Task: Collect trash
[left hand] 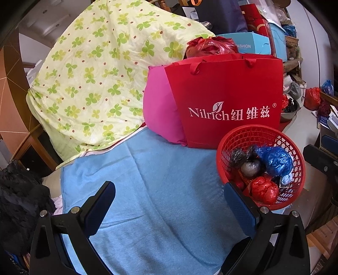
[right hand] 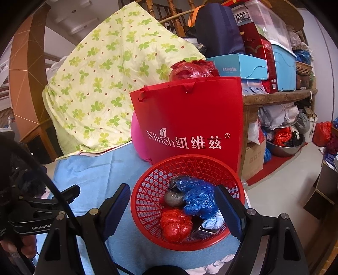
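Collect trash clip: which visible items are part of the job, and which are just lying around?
Part of the job: red basket; blue bag wad, red bag wad and grey wad inside it.

Lying around: red Nilrich bag, clover quilt, blue towel, pink cushion.

Straight ahead of my claws, the red paper carrier bag (right hand: 190, 118) reads "Nilrich 纽维兹 ®" in white. Beyond it, right, the light-blue cardboard box (right hand: 234, 65) says "FASHION". Higher, a clear plastic storage bin (right hand: 262, 19) carries a "ROX" label. Left of my right claw, the black gripper body (right hand: 38, 224) shows "GenRobot".
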Available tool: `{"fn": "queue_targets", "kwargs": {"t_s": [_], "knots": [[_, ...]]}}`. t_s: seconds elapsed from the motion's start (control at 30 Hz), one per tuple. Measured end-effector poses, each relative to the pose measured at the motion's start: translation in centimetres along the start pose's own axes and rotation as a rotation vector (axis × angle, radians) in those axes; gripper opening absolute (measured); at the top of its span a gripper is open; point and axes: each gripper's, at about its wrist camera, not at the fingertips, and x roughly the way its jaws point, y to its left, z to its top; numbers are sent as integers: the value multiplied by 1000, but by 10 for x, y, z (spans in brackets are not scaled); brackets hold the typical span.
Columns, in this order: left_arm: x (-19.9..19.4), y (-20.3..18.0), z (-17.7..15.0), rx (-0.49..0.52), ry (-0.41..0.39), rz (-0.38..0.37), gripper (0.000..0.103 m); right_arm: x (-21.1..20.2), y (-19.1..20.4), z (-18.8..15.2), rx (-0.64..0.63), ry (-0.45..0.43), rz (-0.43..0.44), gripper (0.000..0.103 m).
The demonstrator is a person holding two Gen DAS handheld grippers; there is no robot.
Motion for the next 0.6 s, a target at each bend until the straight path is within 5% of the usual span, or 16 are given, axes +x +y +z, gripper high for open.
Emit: {"fn": "queue_targets", "kwargs": {"t_s": [0.6], "knots": [[-22, 3, -2, -4, -18, 9, 102, -19, -4, -1, 8, -20, 12, 84]]}}
